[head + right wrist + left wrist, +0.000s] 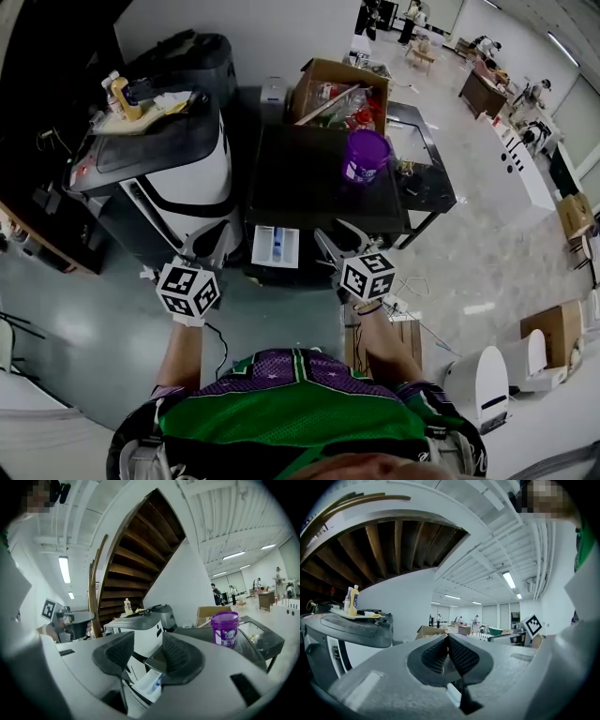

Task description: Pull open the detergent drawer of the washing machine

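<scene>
Left gripper [448, 644] closed on nothing, right gripper [146, 645] spread, empty, white detergent drawer [276, 246] pulled out, seemingly blue-lined.

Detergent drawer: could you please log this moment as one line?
detergent drawer pulled out | left gripper shut, empty | right gripper open, empty | purple tub on washing machine

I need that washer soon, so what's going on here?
A person with two handheld grippers faces the dark-topped washing machine. Its white detergent drawer already stands pulled out. The right gripper is open and empty near the drawer; the left gripper is shut on nothing. A purple plastic tub sits on the machine.
</scene>
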{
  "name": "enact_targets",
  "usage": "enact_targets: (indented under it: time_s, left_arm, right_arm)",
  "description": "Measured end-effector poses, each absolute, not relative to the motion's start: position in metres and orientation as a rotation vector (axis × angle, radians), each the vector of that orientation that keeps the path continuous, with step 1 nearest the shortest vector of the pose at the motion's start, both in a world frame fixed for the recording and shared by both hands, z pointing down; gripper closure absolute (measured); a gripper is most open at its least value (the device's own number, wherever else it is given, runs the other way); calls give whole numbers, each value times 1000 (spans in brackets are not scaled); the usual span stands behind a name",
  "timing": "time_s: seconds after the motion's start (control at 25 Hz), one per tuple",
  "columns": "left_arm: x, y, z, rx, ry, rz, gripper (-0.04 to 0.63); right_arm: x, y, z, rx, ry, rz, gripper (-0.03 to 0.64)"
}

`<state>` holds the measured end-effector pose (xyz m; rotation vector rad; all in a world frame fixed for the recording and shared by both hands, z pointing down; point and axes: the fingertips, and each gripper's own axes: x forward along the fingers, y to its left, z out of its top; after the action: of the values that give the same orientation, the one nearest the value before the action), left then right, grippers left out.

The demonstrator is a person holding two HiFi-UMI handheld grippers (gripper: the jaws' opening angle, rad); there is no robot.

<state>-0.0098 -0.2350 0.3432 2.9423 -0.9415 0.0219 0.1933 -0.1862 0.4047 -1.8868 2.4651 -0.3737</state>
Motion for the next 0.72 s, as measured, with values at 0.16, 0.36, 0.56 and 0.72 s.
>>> enact_targets:
  time_s: [0.16,0.36,0.56,0.72]
  left_arm:
    - [-18,-231,323,2918,-973,-75,580]
    - [-25,-226,304,2915,-1019,-131,580]
    - [-27,-222,297,2922,-1061,-151,580]
    - [-27,-218,298,2917,-1065,-158,580]
  right_arm:
    - [203,-180,370,-1966,2401,-313,433]
    - [209,-169,333,-2032,2362,-166,433]
    - [207,-159,307,-2048,2345,-57,444]
    - [202,-156,300,-2037,2363,-19,471]
